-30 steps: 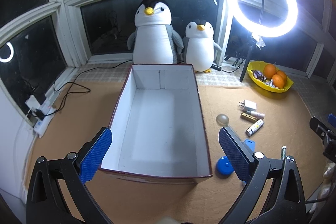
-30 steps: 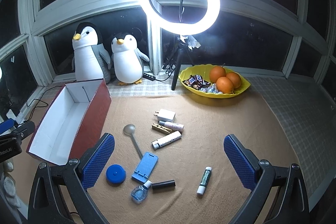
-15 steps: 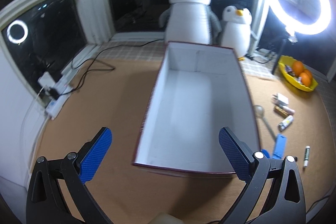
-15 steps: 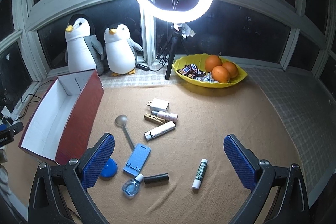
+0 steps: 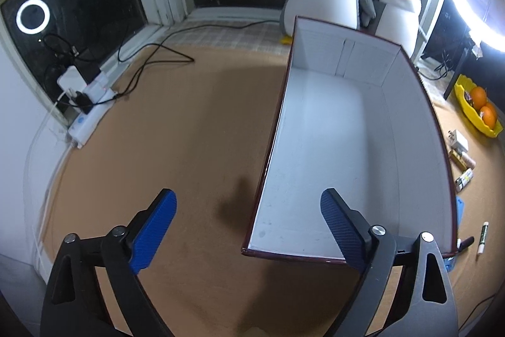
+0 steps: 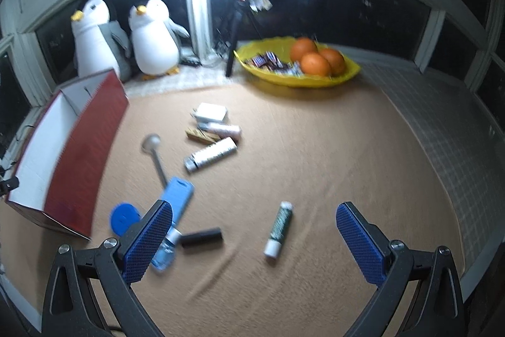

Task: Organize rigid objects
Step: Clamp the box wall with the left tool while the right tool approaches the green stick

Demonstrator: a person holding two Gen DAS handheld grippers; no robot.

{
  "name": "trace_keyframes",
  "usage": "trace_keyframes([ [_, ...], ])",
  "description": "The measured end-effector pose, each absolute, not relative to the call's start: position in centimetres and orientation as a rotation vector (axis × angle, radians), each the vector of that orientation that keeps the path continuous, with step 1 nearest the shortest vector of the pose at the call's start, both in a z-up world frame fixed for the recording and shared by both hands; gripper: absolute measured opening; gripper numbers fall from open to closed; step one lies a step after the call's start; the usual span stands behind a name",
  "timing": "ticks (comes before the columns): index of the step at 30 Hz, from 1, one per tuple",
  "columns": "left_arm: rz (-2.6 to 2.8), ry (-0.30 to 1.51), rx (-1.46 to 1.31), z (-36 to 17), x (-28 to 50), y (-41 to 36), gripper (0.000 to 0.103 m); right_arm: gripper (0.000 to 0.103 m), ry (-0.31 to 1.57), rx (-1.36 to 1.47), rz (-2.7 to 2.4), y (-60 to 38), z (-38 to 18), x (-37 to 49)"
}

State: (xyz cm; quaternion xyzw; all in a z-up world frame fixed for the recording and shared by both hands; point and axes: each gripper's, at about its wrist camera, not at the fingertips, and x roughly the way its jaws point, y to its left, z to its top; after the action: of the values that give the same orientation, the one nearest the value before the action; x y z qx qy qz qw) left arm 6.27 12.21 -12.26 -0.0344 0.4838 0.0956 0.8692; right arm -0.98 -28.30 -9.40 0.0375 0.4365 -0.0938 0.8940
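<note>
1. Table: tan mat surface fills both views and carries all items.
2. Box: red outside, white inside, empty; centre-right of the left wrist view, left edge of the right wrist view.
3. Left gripper: jaws closing, nothing between them; it straddles the box's near left corner.
4. Right gripper: jaws wide apart, empty, above the loose items.
5. Loose items: blue stand, white tube, green stick, black cylinder.
6. Step in hand, as judged: approach, no item yet boxed. Next move calls for descent onto the green stick lying between the pads.
</note>
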Motion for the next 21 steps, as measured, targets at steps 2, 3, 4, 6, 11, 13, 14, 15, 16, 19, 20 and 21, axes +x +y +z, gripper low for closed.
trace_keyframes([
  [2, 0.199, 1.024, -0.067, -12.8, 6.4, 12.2, 0.086, 0.103, 0.940, 0.089, -0.204, -28.7, -10.4, -1.0],
  [3, 0.199, 1.033, -0.064, -13.0, 6.5, 12.2, 0.080, 0.103, 0.954, 0.095, -0.206, -28.9, -10.8, -1.0],
  [4, 0.198, 1.040, -0.064, -13.2, 6.5, 12.2, 0.076, 0.103, 0.968, 0.103, -0.208, -29.1, -11.3, -1.0],
  [6, 0.192, 1.053, -0.061, -13.7, 6.6, 12.2, 0.069, 0.103, 0.984, 0.114, -0.218, -29.4, -12.0, -1.1],
  [11, 0.179, 1.049, -0.062, -14.1, 6.9, 12.1, 0.057, 0.095, 1.019, 0.158, -0.255, -30.6, -13.4, -0.9],
  [13, 0.172, 1.051, -0.062, -14.1, 7.0, 12.1, 0.052, 0.093, 1.029, 0.175, -0.271, -31.1, -13.9, -0.6],
  [14, 0.166, 1.052, -0.060, -14.2, 7.1, 12.1, 0.050, 0.091, 1.032, 0.185, -0.277, -31.4, -14.1, -0.4],
  [15, 0.162, 1.053, -0.058, -14.2, 7.2, 12.0, 0.047, 0.090, 1.036, 0.192, -0.283, -31.7, -14.4, -0.2],
  [16, 0.157, 1.054, -0.057, -14.3, 7.3, 12.0, 0.045, 0.087, 1.042, 0.195, -0.290, -31.9, -14.6, 0.0],
  [19, 0.139, 1.063, -0.060, -14.5, 7.6, 11.8, 0.036, 0.075, 1.068, 0.198, -0.304, -32.5, -15.5, 0.7],
  [20, 0.136, 1.065, -0.062, -14.5, 7.7, 11.8, 0.034, 0.072, 1.076, 0.202, -0.307, -32.6, -15.8, 0.8],
  [21, 0.132, 1.068, -0.064, -14.6, 7.8, 11.7, 0.031, 0.071, 1.083, 0.205, -0.310, -32.7, -16.0, 0.9],
])
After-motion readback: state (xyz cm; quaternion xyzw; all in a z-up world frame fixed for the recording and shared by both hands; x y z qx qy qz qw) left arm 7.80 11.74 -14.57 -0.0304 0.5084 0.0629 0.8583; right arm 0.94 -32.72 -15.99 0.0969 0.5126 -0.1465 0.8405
